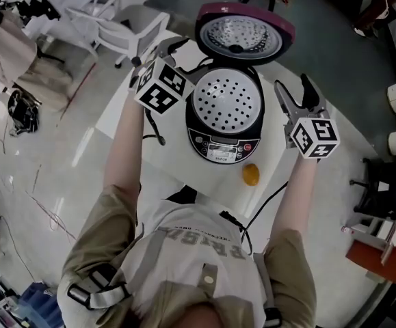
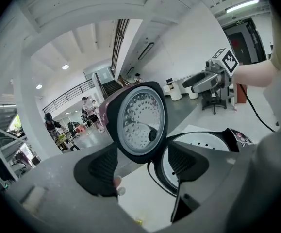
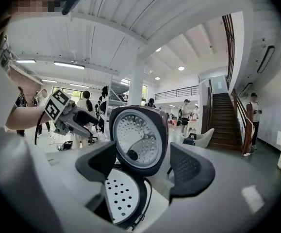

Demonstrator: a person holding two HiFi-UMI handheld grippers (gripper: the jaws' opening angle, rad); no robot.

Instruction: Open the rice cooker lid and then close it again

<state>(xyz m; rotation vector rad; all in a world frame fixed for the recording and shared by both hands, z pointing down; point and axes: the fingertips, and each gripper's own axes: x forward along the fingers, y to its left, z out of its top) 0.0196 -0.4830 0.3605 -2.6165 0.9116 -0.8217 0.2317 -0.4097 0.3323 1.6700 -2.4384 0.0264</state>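
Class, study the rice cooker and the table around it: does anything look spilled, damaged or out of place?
Nothing spilled or damaged. Only the small orange object lying loose before the rice cooker seems stray.

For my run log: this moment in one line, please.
rice cooker lid: fully open | perforated tray: in cooker | left gripper: open, empty | right gripper: open, empty

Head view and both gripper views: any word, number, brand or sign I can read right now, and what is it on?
No text reads clearly in any view.
Rice cooker's control panel: display and button labels are too small to read.
Person's shirt: block letters, upside down and blurred, not readable.
Marker cubes: black-and-white square patterns, no words or numbers.
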